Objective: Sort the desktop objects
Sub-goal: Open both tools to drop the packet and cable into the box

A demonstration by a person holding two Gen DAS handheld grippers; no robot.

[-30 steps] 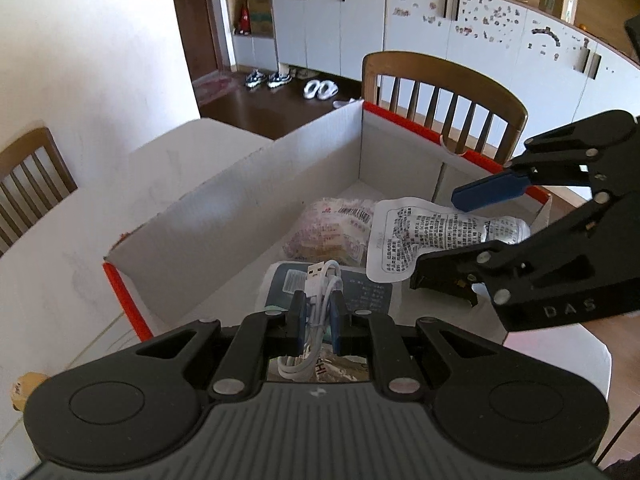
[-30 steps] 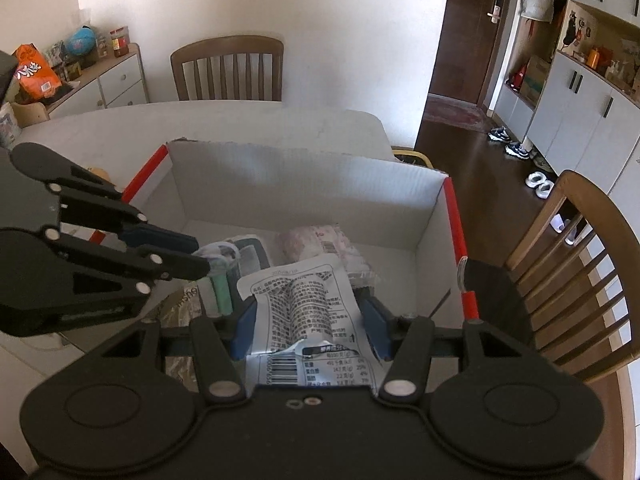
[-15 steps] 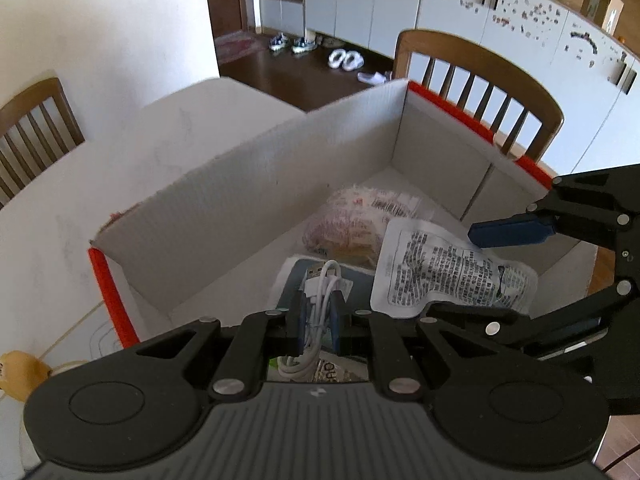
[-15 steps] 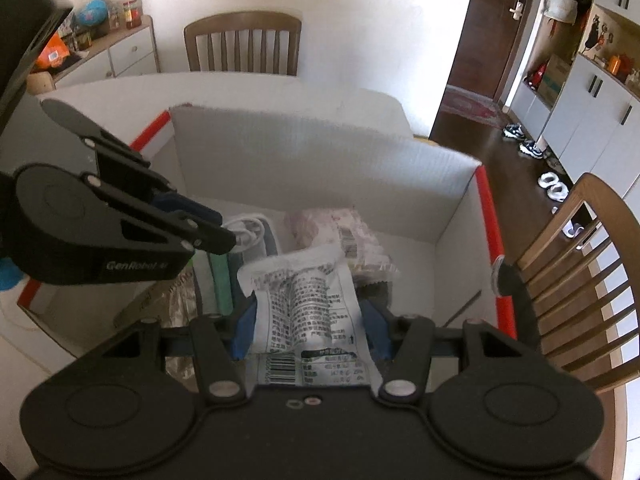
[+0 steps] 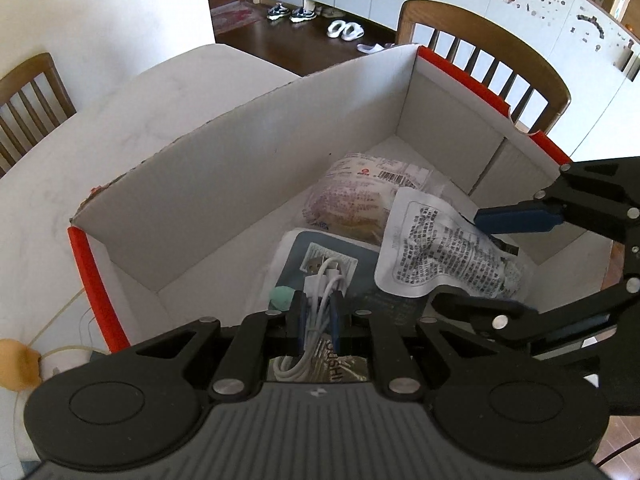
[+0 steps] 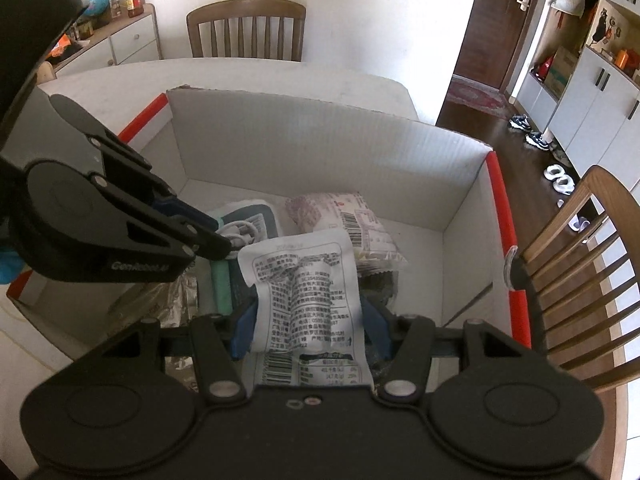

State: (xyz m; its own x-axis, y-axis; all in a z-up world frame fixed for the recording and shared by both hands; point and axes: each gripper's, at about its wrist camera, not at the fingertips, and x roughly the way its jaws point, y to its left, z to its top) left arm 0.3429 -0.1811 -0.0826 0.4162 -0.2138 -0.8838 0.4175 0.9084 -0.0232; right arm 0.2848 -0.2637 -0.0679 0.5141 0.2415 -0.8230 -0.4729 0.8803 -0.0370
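1. My left gripper [image 5: 318,316] is clamped nearly shut on the coiled white cable [image 5: 326,280], held just over the box [image 5: 240,160] floor.
2. My right gripper [image 6: 308,320] is part open, pads pressing the white printed pouch [image 6: 308,276], also inside the box.
3. Already in the box: pink snack bag [image 5: 352,196], grey-blue packet [image 5: 296,252], mint-green item [image 5: 282,296].
4. Left to do, I judge: release both. Can't tell what's left on the table [image 5: 120,120].

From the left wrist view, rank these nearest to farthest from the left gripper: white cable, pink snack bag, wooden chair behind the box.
1. White cable, clamped in the left gripper.
2. Pink snack bag, on the box floor, ahead.
3. Wooden chair, beyond the box's far wall.
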